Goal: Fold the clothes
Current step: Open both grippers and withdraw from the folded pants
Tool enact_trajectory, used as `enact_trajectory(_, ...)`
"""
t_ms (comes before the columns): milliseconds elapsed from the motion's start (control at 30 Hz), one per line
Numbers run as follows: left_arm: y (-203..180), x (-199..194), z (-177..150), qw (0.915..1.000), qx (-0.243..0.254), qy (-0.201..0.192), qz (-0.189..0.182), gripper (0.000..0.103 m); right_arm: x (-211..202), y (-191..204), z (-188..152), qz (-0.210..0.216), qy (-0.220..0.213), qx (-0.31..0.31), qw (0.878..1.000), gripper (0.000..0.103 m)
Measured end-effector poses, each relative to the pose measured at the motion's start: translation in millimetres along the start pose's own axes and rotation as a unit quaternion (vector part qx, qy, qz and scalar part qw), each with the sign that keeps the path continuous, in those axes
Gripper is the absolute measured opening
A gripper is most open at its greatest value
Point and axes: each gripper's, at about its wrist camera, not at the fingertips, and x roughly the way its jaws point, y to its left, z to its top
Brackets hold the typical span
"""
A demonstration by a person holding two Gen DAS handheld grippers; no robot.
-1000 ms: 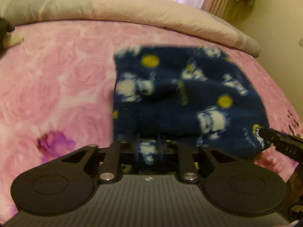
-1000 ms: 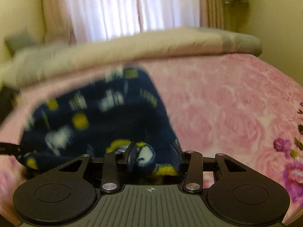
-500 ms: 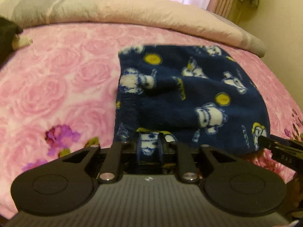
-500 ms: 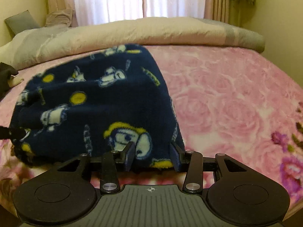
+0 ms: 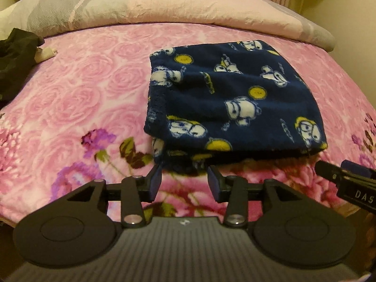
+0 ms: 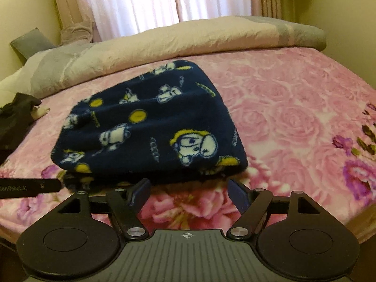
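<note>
Both the left tool (image 5: 184,179) and right tool (image 6: 186,193) have just been opening, gaps empty, off the folded fleece garment (image 5: 232,108) on the bed (image 5: 77,98); next, I'd guess, another fold or the dark garment (image 5: 14,56).

We are looking at a home bedroom: a bed under a pink rose-patterned blanket (image 5: 94,75), a rolled duvet (image 6: 188,37), curtains (image 6: 150,0) covering the window.

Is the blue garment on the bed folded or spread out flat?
Folded. The garment lies as a compact rectangle, and at its near edge a second layer shows under the top one.
</note>
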Motion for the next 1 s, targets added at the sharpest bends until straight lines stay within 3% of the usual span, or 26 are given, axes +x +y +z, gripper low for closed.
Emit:
enact_trajectory(700,12,-78,-47,0.9984,0.023,-0.050,-0.015,0.046,-85,31,-26,-0.005,-0.064,-0.002,0.998,0.075)
enact_trajectory(1000,17,-58,-65,0.9983,-0.009,-0.028,-0.051,0.050,-89,23,-41,0.005,-0.071,0.012,0.997,0.075)
